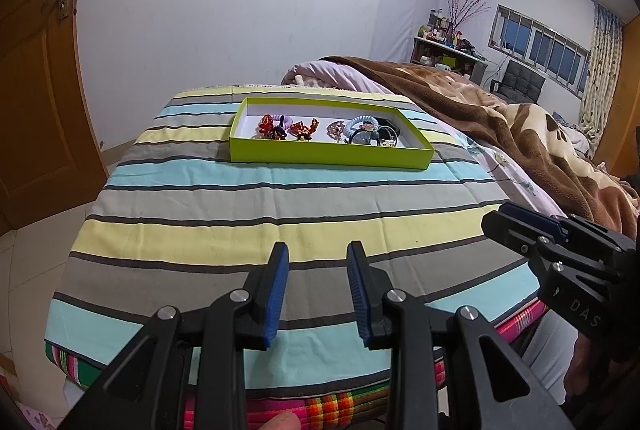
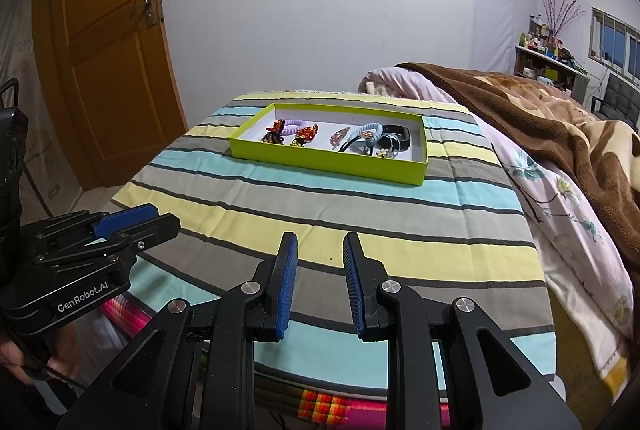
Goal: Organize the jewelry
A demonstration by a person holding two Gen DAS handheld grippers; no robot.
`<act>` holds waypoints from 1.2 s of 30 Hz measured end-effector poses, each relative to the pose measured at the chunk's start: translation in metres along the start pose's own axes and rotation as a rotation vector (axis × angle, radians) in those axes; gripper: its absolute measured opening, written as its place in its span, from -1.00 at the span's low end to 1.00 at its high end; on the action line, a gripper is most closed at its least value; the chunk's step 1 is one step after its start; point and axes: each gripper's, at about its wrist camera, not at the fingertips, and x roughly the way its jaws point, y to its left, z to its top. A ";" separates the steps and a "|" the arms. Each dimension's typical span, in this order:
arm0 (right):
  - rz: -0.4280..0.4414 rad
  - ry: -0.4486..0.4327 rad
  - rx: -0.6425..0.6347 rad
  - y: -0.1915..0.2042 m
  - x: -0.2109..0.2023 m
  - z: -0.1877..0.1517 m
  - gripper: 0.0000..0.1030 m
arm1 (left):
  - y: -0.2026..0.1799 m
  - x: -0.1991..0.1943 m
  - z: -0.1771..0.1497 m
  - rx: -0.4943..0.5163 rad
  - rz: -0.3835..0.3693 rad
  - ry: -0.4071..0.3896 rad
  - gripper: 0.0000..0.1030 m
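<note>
A shallow lime-green box (image 1: 328, 155) (image 2: 320, 159) lies on the striped cloth at the far end of the table. Inside it lie red beaded clips (image 1: 267, 126) (image 2: 307, 132), a purple hair tie (image 2: 294, 126), a pink clip (image 1: 335, 128) (image 2: 339, 136), a blue hair tie (image 1: 360, 124) (image 2: 366, 134) and black bands (image 1: 387, 129) (image 2: 396, 138). My left gripper (image 1: 318, 250) is open and empty over the near edge of the cloth. My right gripper (image 2: 320, 242) is open and empty beside it; it also shows in the left wrist view (image 1: 516, 220).
The striped cloth (image 1: 256, 206) (image 2: 360, 226) covers a small table. A bed with a brown blanket (image 1: 500, 110) (image 2: 540, 110) runs along the right. A wooden door (image 2: 104, 50) stands at left, and a shelf with bottles (image 1: 444, 42) at the far wall.
</note>
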 end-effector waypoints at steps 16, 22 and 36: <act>-0.001 0.001 0.000 0.000 0.000 0.000 -0.53 | -0.002 -0.001 -0.001 0.008 0.014 -0.005 -0.39; -0.001 0.001 -0.002 0.000 0.000 0.000 -0.53 | -0.002 0.000 -0.002 0.011 0.022 -0.007 -0.39; -0.001 0.001 -0.002 0.000 0.000 0.000 -0.53 | -0.001 0.001 -0.001 0.008 0.039 -0.007 -0.39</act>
